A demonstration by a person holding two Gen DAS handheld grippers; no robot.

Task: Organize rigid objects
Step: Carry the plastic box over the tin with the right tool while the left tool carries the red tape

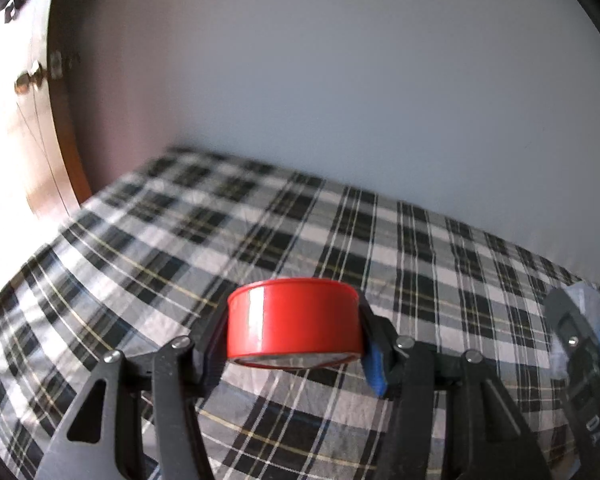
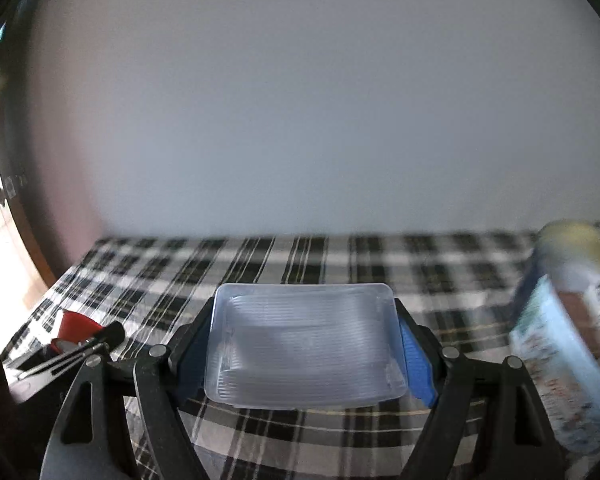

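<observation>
A red round tin hangs a little above the plaid cloth, and my left gripper is shut on its sides. In the right wrist view, my right gripper is shut on a clear ribbed plastic container, with blue pads against its short sides. It too is held above the cloth. The red tin in the left gripper also shows at the left edge of that view. The right gripper's black finger shows at the right edge of the left wrist view.
A light blue printed carton and a blurred yellow-topped jar stand close on the right. A pale wall backs the cloth-covered surface. A wooden door with a knob is at the left.
</observation>
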